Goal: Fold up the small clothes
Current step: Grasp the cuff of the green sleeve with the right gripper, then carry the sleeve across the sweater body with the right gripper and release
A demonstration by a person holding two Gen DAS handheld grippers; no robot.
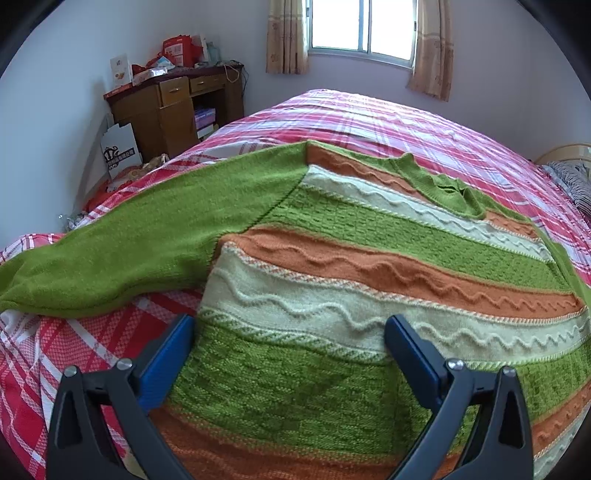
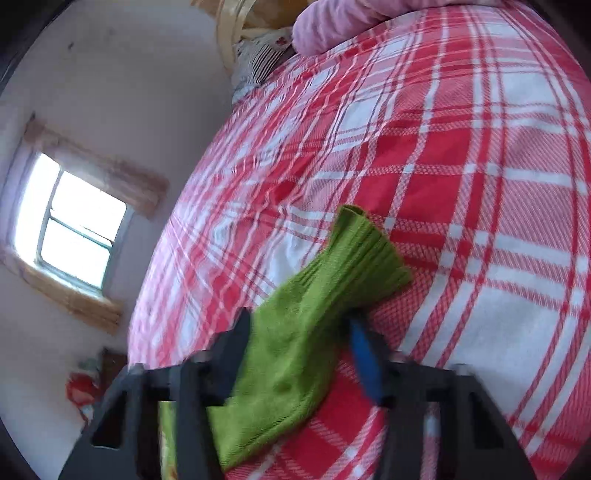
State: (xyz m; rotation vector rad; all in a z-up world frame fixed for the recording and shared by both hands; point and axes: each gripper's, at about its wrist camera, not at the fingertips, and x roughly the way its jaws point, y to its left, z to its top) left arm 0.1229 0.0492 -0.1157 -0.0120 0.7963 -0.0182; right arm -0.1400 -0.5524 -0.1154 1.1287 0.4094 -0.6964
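Observation:
A knitted sweater [image 1: 332,258] striped green, orange and cream lies flat on the red plaid bed sheet [image 1: 369,114], neck towards the far right. One plain green sleeve [image 1: 129,251] stretches out to the left. My left gripper [image 1: 290,321] hovers open just above the sweater's lower body, its blue pads [image 1: 166,354] wide apart with nothing held. In the right wrist view, my right gripper [image 2: 299,319] is shut on the other green sleeve [image 2: 295,350]. That sleeve fills the gap between the fingers, and its ribbed cuff [image 2: 369,251] sticks out ahead over the sheet [image 2: 461,184].
A brown wooden desk [image 1: 173,107] cluttered with red boxes stands by the far left wall, with a white paper bag [image 1: 120,149] beside it. A curtained window [image 1: 360,26] is behind the bed. A pink pillow [image 2: 332,22] and striped bedding [image 1: 576,181] lie at the bed's head.

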